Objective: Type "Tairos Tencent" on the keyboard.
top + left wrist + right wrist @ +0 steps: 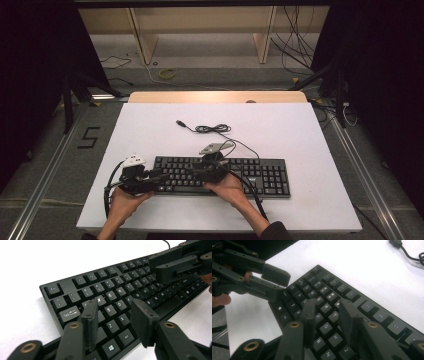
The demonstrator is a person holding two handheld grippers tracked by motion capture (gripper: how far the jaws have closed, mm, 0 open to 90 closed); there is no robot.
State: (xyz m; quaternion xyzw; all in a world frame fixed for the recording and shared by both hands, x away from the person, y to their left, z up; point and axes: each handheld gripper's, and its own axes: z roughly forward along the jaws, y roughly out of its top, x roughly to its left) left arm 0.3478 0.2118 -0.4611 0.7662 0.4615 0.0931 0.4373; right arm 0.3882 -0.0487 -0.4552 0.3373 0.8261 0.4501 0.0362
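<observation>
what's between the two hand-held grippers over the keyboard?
Only keyboard keys. In the high view, the left hand-held gripper and right hand-held gripper sit apart over its left half, with bare key rows between them and nothing in either's open jaws.

The keyboard (120, 292) is matt black plastic with smooth keycaps; the tabletop (280, 125) looks smooth, matt white, edged in pale wood.
</observation>
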